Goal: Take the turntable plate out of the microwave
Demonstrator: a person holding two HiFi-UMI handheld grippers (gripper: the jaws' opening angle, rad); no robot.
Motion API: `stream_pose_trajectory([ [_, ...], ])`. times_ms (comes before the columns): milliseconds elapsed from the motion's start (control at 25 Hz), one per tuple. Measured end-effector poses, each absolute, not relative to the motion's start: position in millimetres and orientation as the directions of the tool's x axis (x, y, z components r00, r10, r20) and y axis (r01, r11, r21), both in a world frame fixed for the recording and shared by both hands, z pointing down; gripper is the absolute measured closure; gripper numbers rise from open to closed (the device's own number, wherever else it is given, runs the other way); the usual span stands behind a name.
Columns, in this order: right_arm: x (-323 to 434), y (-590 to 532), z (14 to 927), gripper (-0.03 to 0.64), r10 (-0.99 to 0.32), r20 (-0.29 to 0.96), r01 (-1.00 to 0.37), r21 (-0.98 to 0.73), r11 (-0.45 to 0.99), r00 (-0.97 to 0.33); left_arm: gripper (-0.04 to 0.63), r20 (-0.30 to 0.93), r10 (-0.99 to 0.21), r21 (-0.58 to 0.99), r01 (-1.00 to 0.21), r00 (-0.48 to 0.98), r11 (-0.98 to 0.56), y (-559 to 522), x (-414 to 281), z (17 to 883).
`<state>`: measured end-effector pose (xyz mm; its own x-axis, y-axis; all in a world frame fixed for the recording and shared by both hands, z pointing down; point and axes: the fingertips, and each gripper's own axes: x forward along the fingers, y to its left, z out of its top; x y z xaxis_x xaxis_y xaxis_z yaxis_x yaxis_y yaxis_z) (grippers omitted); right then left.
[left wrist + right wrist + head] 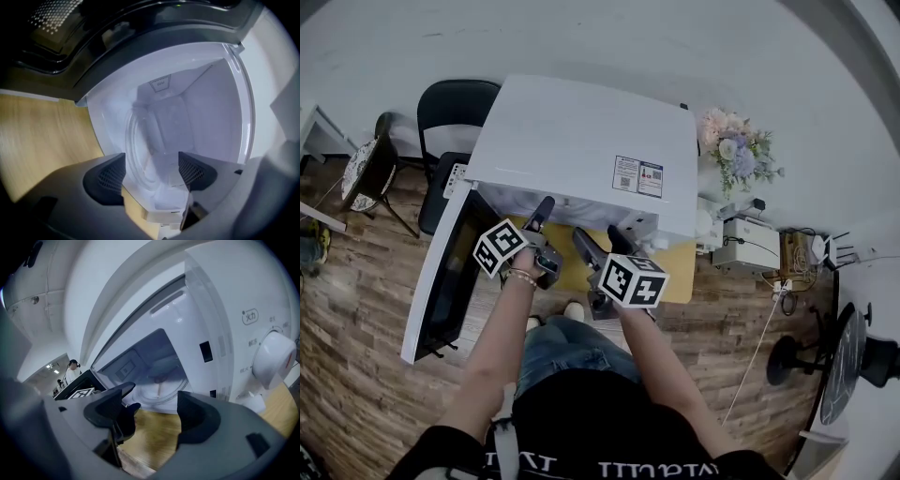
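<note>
The white microwave [581,141] stands on a wooden table [680,281], its door [441,272] swung open to the left. The glass turntable plate [140,150] lies on the cavity floor; in the left gripper view it looks tilted because that gripper is rolled. It also shows as the round plate [159,385] in the right gripper view. My left gripper [542,220] sits at the cavity mouth, open, its jaws [151,171] framing the plate's near rim without touching it. My right gripper [600,242] hovers in front of the opening over the table, open and empty [154,411].
The control panel with a white knob [276,357] is right of the cavity. A black chair [455,112] stands behind the door. Flowers [736,150] and a small white appliance [750,244] sit to the right. A person [72,371] stands far off.
</note>
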<state>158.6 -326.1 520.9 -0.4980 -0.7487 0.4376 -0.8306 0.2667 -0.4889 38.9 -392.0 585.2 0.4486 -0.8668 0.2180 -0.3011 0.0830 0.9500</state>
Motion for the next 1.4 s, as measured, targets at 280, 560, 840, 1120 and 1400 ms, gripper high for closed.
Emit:
stream_pose_trajectory([
  [280, 158.8, -324.3, 521.7, 0.233, -0.757, 0.431, -0.83, -0.496, 0.255, -0.491, 0.249, 0.176, -0.88, 0.975, -0.202, 0.441, 0.093, -402.1, 34.0, 583.1],
  [560, 159.5, -325.3, 527.2, 0.232, -0.756, 0.441, -0.832, -0.499, 0.241, -0.484, 0.417, 0.25, -0.874, 0.964, -0.188, 0.416, 0.186, -399.9, 28.3, 602.6],
  [840, 153.4, -328.5, 535.2, 0.233, -0.748, 0.444, -0.824, -0.513, 0.239, -0.494, 0.565, 0.323, -0.856, 0.939, -0.248, 0.403, 0.238, -396.4, 25.0, 618.4],
  [1120, 157.0, -331.3, 547.8, 0.233, -0.761, 0.432, -0.783, -0.601, 0.158, -0.484, 0.568, 0.346, -0.839, 0.936, -0.219, 0.421, 0.276, -393.0, 25.1, 622.0],
  [1400, 162.4, -336.2, 550.3, 0.233, -0.779, 0.402, -0.734, -0.671, 0.106, -0.48, 0.571, 0.309, -0.834, 0.951, -0.171, 0.458, 0.258, -388.5, 26.1, 605.3],
])
